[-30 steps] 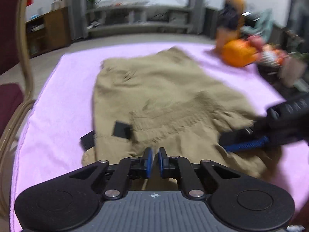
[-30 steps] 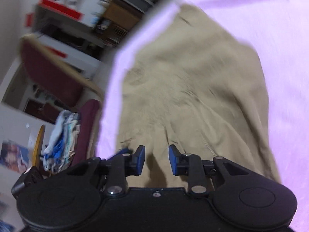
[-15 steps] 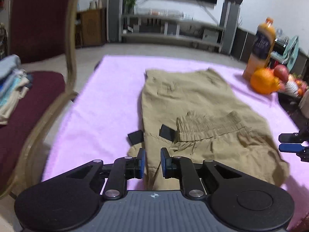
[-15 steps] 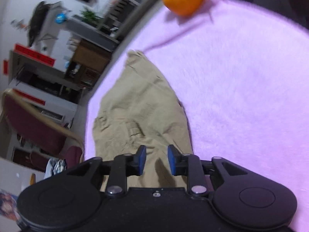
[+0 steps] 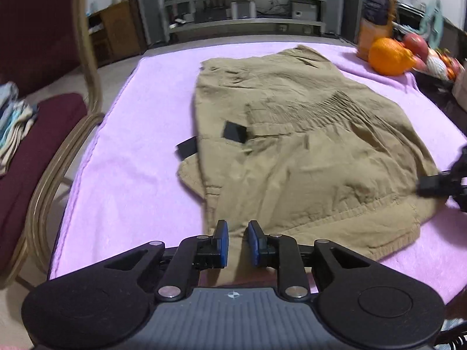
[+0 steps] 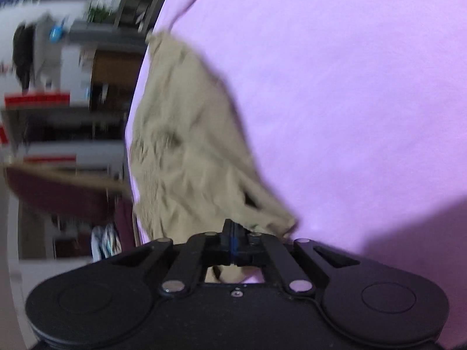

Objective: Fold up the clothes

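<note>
Khaki shorts (image 5: pixel 292 134) lie folded over on the pink tablecloth (image 5: pixel 140 175), with black tabs near their left side. My left gripper (image 5: pixel 236 240) is open, its blue pads (image 5: pixel 223 242) hovering at the near hem with nothing pinched. My right gripper (image 5: pixel 435 185) shows at the garment's right edge in the left wrist view. In the blurred right wrist view that gripper (image 6: pixel 233 234) is shut, with the corner of the khaki shorts (image 6: pixel 186 151) bunched at its fingertips and cloth showing behind the fingers.
A maroon chair (image 5: pixel 38 134) with a wooden frame stands at the table's left, folded clothes (image 5: pixel 14 128) on its seat. An orange (image 5: pixel 389 57), a juice bottle (image 5: pixel 378 11) and other fruit sit at the far right corner. Shelving stands beyond the table.
My left gripper has drawn back to the near hem and opened wider. My right gripper has swung to the shorts' right edge and gone from open to shut on the cloth.
</note>
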Demonstrator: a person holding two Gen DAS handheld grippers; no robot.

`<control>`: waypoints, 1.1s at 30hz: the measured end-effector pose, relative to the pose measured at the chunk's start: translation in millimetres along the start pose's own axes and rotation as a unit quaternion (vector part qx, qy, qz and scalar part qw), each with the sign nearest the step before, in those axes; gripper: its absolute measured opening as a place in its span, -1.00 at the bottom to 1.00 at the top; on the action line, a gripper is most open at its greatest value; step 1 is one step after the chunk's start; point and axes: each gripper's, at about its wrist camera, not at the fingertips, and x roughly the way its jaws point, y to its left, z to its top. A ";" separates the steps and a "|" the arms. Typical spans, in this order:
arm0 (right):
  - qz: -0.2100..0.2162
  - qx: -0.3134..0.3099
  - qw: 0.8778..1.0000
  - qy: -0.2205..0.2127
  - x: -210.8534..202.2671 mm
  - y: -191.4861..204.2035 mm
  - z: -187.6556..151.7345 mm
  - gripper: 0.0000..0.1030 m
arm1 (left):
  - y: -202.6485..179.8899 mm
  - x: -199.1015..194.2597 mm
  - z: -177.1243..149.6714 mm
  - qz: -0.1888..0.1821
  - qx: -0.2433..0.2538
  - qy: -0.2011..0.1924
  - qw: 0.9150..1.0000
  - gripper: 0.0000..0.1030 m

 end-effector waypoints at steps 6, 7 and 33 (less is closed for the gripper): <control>-0.022 -0.018 0.993 -0.112 -58.6 0.0 9.7 -0.50 | 25.2 -33.1 1.9 -0.030 -0.088 -0.041 0.995 -0.69; -0.003 -0.026 0.994 -0.109 -59.5 4.0 7.9 -0.49 | 26.3 -38.3 3.4 -0.042 -0.097 -0.053 0.993 -0.69; 0.061 -0.161 0.983 -0.068 -34.9 127.4 15.1 -0.49 | -9.2 -84.5 47.3 -0.126 -0.053 -0.117 0.984 -0.70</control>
